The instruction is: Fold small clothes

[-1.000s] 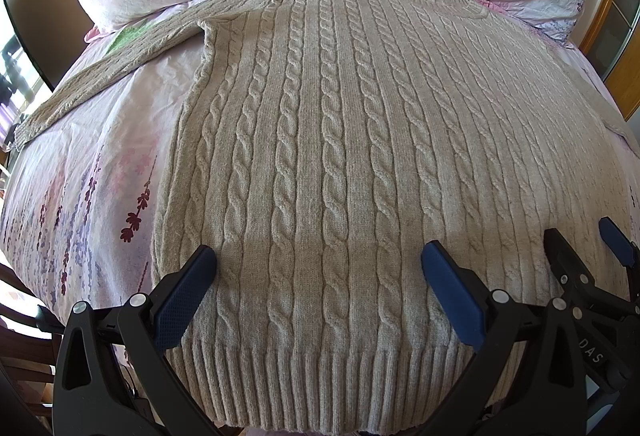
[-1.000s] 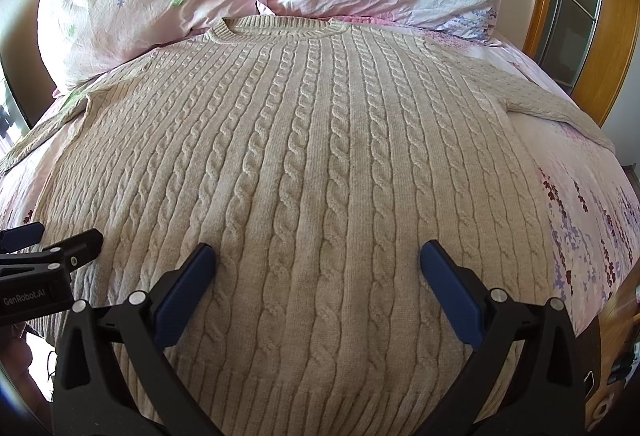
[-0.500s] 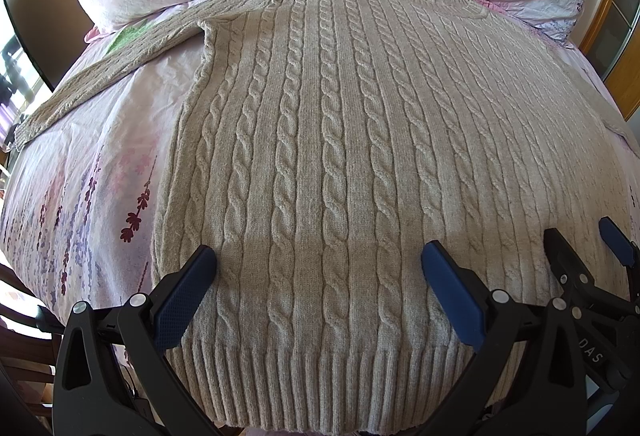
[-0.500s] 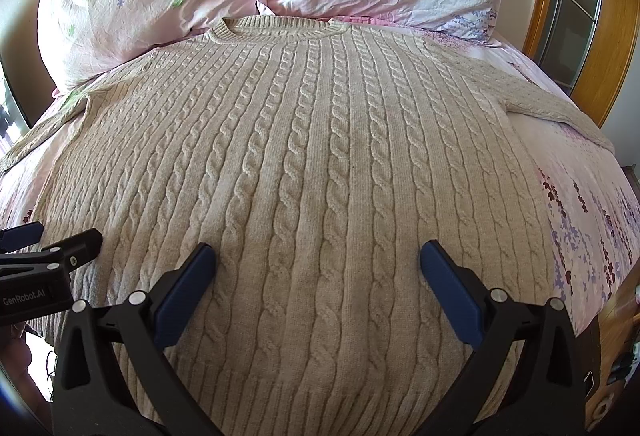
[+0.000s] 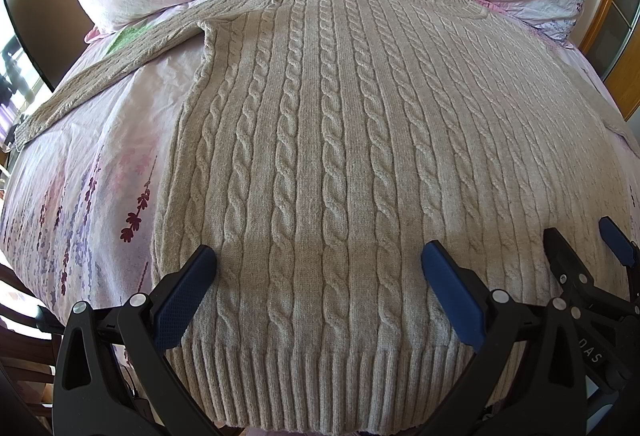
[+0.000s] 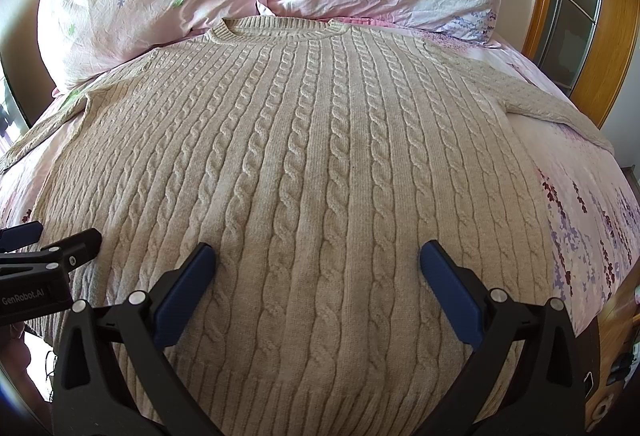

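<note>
Nothing has moved since the earlier frame: we see the sweater [image 5: 340, 156] flat on the bed [image 5: 100, 164], unfolded. Left gripper [image 5: 318, 288] and right gripper [image 6: 318, 286] hover near the hem, fingers open, empty; all folding remains.

— Is any lettering readable?
— Yes, two pieces. In the right wrist view, white letters reading "GenRobot.AI" stand on the black body of the left claw [image 6: 48, 248], which enters from the left edge.
— And in the left wrist view?
— The black body of the right claw [image 5: 588, 248], at the lower right edge, carries pale letters that read "DAS"; they run sideways and the rest is cut off by the frame.
— Anything else?
— No other words, numbers or signs can be read
</note>
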`<action>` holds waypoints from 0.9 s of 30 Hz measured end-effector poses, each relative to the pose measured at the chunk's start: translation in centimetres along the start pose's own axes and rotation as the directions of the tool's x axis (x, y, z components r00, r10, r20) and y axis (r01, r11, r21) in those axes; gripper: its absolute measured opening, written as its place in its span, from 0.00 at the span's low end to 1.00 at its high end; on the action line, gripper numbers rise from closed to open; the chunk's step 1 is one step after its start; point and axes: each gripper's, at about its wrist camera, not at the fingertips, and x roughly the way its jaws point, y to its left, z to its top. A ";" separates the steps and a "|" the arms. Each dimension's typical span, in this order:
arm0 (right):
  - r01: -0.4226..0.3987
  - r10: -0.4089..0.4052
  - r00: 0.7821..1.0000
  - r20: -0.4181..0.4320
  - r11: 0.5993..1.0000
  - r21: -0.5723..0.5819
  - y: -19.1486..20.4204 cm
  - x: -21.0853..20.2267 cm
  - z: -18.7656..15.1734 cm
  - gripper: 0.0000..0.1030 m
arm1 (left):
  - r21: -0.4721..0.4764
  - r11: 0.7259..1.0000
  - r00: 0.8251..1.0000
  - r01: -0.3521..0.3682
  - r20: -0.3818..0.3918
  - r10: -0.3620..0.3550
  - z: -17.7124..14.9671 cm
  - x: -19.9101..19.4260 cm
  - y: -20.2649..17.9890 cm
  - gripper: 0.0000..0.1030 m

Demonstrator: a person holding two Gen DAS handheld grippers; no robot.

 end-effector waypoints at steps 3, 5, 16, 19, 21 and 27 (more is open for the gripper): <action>-0.010 0.010 1.000 0.021 1.000 -0.009 -0.3 -0.2 0.2 0.98 | 0.002 1.000 1.000 -0.001 0.001 0.001 0.0 0.0 0.0 0.99; -0.028 0.031 0.997 0.071 0.999 -0.038 -0.2 -0.3 -0.1 0.98 | 0.008 1.000 1.000 0.003 0.012 -0.003 -0.1 0.0 0.0 0.99; -0.069 -0.093 0.958 0.272 0.845 0.531 -28.7 -3.2 8.5 0.84 | -0.043 0.984 0.949 0.171 0.275 -0.153 1.9 -2.6 4.7 0.99; 0.015 -0.176 0.975 0.136 0.662 0.749 -38.3 0.0 9.3 0.57 | -0.092 0.964 0.911 0.250 0.361 -0.202 3.2 -2.8 7.4 0.99; 0.029 -0.168 0.983 0.075 0.546 0.837 -42.7 2.1 8.9 0.55 | -0.119 0.949 0.885 0.293 0.408 -0.222 3.8 -2.7 9.0 0.99; 0.006 -0.163 0.984 0.073 0.438 0.899 -46.9 6.3 8.6 0.26 | -0.220 0.894 0.853 0.391 0.451 -0.262 5.2 -1.7 13.4 0.99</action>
